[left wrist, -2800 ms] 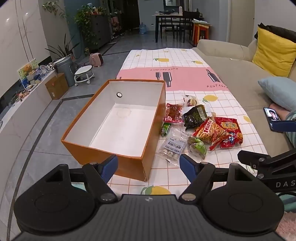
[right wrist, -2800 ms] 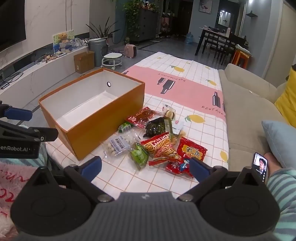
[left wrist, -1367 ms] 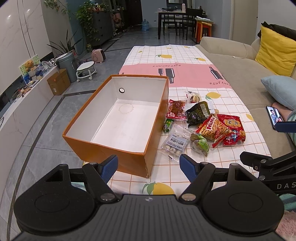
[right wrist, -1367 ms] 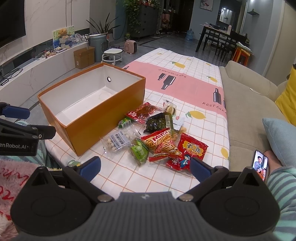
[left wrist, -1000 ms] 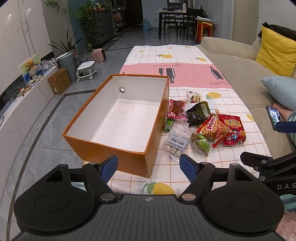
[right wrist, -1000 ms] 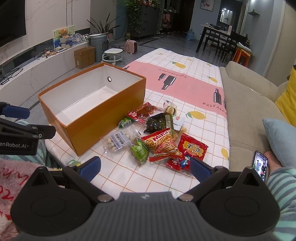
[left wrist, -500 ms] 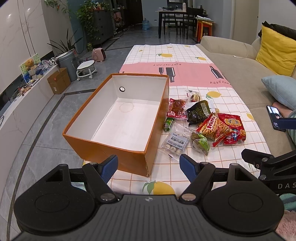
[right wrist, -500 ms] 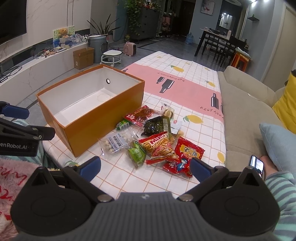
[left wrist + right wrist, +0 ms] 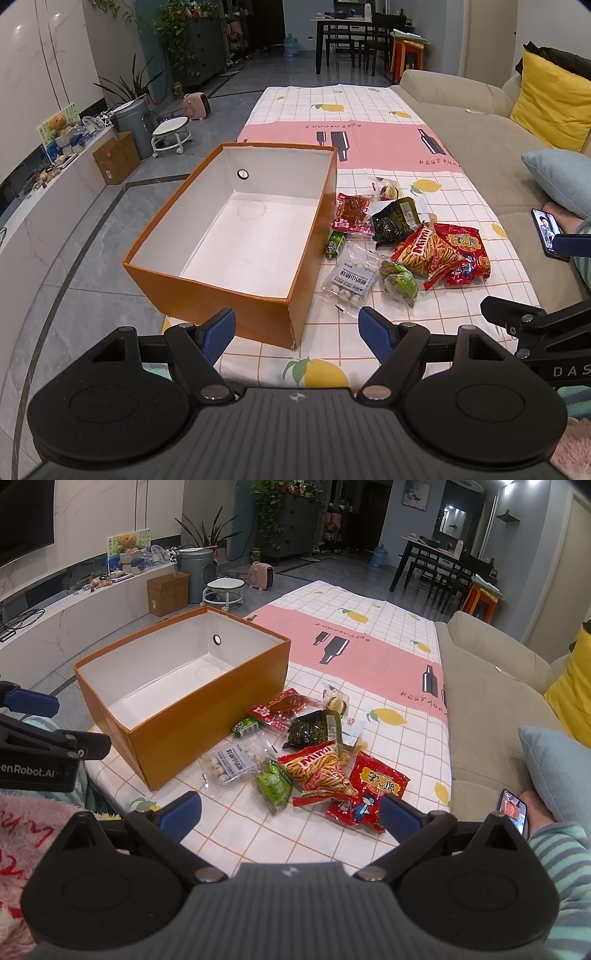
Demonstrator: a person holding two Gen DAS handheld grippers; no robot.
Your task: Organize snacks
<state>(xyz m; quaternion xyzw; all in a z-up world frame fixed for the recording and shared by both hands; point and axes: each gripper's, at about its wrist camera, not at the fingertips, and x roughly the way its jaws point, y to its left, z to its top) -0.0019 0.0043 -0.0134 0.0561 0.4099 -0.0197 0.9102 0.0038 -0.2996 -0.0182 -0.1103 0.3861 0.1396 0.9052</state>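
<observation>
An empty orange box (image 9: 207, 291) with a white inside stands on the checked tablecloth (image 9: 369, 110); it also shows in the right wrist view (image 9: 192, 734). Right of it lie several snack packets: a red packet (image 9: 369, 790), an orange Mimi packet (image 9: 317, 768), a green packet (image 9: 275, 784), a clear bag of white balls (image 9: 232, 764), a dark packet (image 9: 314, 727) and a red meat packet (image 9: 280, 709). My left gripper (image 9: 297, 334) is open and empty before the box's near corner. My right gripper (image 9: 290, 818) is open and empty, just short of the packets.
A beige sofa (image 9: 480, 140) with a yellow cushion (image 9: 554, 96) and a blue pillow (image 9: 557, 764) runs along the table's right side. A person's hand holds a phone (image 9: 513, 810) there. Left of the table is grey floor (image 9: 74, 258) with a stool and a cardboard carton.
Both grippers have stayed open and empty. The right wrist view has drifted slightly back and to the right; the left is almost still. No packet has moved.
</observation>
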